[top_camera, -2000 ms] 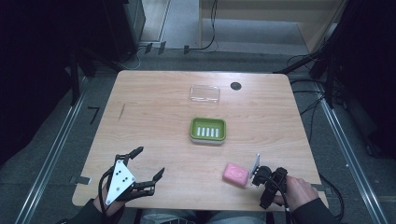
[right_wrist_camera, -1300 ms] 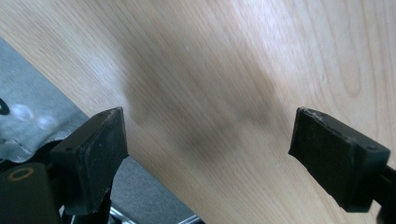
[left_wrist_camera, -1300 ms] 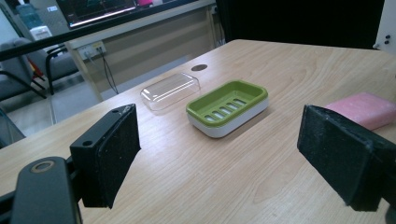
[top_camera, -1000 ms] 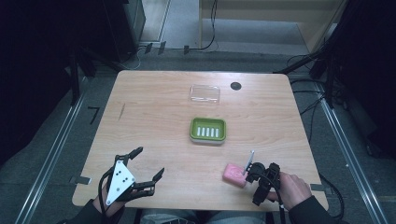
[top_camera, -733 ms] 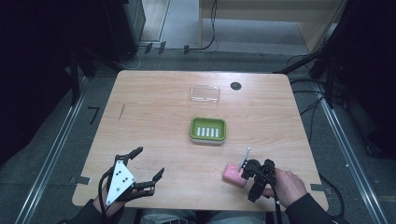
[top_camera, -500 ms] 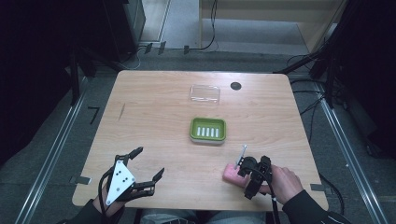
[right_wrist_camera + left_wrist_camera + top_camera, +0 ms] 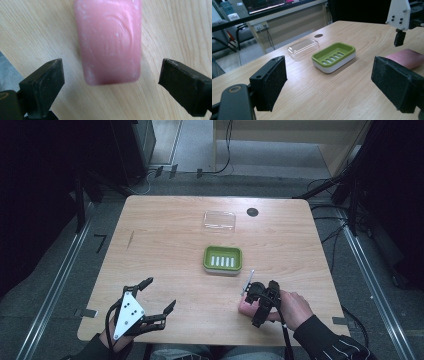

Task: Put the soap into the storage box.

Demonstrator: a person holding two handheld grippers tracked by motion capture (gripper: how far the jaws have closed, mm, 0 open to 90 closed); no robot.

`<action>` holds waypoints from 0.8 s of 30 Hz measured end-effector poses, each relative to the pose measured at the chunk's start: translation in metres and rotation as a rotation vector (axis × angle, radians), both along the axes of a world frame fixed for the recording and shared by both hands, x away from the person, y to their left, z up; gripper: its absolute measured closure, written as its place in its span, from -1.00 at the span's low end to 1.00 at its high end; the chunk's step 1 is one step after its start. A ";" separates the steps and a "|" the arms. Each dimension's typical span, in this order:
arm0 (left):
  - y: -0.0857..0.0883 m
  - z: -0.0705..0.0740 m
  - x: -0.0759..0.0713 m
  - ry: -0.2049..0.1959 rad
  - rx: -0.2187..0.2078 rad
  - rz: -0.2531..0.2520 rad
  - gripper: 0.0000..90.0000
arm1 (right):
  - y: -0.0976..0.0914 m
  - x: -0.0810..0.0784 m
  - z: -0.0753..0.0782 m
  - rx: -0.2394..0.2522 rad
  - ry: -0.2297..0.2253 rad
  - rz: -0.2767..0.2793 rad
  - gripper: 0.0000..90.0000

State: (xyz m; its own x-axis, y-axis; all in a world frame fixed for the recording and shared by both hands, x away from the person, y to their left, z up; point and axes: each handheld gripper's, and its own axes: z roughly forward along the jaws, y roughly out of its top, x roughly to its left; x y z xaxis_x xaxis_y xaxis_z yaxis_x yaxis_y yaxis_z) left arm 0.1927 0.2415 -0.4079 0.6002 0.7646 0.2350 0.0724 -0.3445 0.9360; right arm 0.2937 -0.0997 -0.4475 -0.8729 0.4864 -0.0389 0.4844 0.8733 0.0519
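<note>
Right gripper (image 7: 253,301): held near the table's (image 7: 165,245) near edge, toward the right corner, directly over the soap. Its jaws have just been opening and are spread wide, nothing clamped.
Pink soap bar (image 7: 108,40): lying flat on the wood. In the high view it is mostly covered by the right gripper. The right gripper view shows it just ahead of the two pads, touched by neither, with an embossed oval on top.
Left gripper (image 7: 159,300): parked near the near left corner, jaws wide apart and empty.
Green soap dish (image 7: 334,56): near the table's middle. Its white base is seen from the left gripper view, its slotted floor from above as well.
Clear lid (image 7: 219,220): placed beyond the dish, toward the far edge.
</note>
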 end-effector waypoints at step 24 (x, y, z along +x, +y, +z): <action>0.001 0.000 0.000 0.000 -0.003 0.001 -0.70 | 0.027 0.014 -0.012 -0.052 0.033 0.085 -0.88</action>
